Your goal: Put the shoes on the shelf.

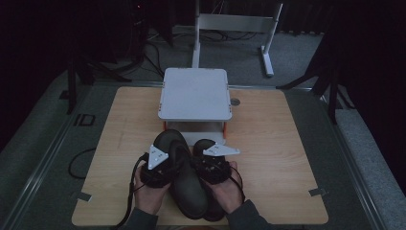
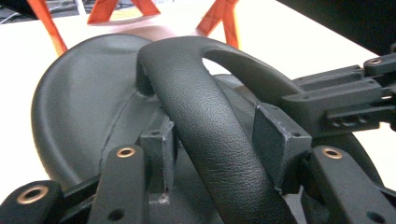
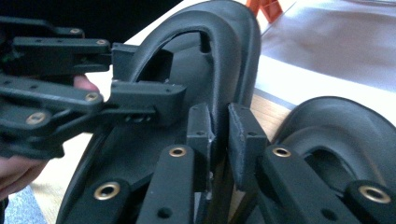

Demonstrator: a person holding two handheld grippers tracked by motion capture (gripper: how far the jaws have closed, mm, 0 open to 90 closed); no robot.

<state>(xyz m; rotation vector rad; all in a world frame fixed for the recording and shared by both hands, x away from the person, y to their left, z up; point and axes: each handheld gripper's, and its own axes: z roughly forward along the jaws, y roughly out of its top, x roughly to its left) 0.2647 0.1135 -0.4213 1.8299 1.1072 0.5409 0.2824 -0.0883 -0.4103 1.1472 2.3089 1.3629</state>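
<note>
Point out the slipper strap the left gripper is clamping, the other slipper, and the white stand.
slipper strap (image 2: 205, 135): left gripper view, middle of the band between the jaws.
other slipper (image 3: 345, 135): right gripper view, its raised rim.
white stand (image 1: 195, 93): high view, its flat top.

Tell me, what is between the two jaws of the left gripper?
The black strap of a slipper, seen in the left gripper view; the left gripper clamps it.

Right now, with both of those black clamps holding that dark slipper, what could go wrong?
1. The right gripper pinches only the thin edge of the dark rubbery slipper, so that edge might slide out.
2. The left gripper clamps the slipper's soft strap, which may bend or twist as it is pulled.
3. The second dark slipper lies close beside, and the white shelf with orange legs stands just ahead; either could get bumped.
</note>
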